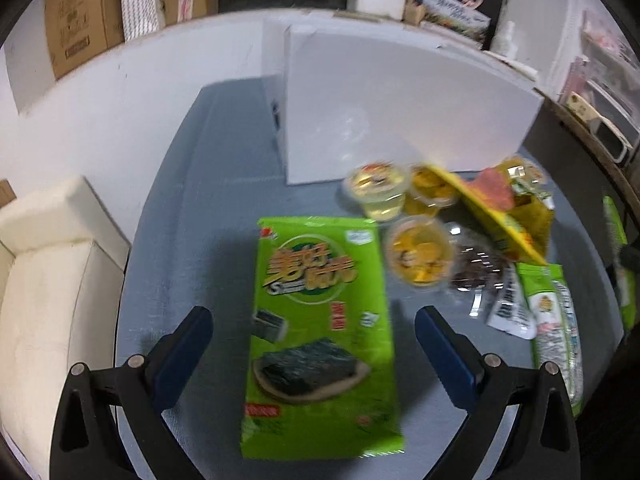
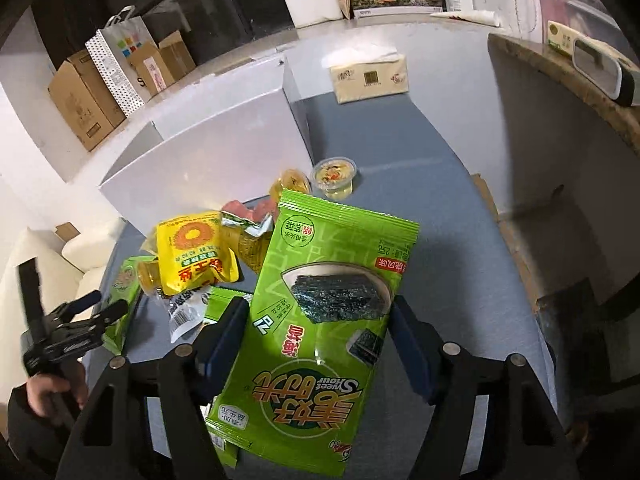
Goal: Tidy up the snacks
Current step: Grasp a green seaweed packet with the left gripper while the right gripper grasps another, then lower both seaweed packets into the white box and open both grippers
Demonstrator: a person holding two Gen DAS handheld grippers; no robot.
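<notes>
A green seaweed snack pack (image 1: 320, 332) lies flat on the grey table between the wide-apart fingers of my left gripper (image 1: 314, 320), which is open above it. My right gripper (image 2: 318, 316) is shut on another green seaweed pack (image 2: 324, 320), holding it above the table. The left gripper also shows in the right wrist view (image 2: 94, 310) at the far left. A pile of snacks lies between them: a yellow sunflower-seed bag (image 2: 192, 252), jelly cups (image 1: 376, 192) (image 2: 334, 176), and small wrapped packets (image 1: 476, 268).
A large white box (image 1: 400, 108) (image 2: 208, 132) stands at the back of the table. A tissue box (image 2: 370, 76) sits behind it. A cream sofa (image 1: 48, 280) is left of the table. Cardboard boxes (image 2: 84, 104) line the wall.
</notes>
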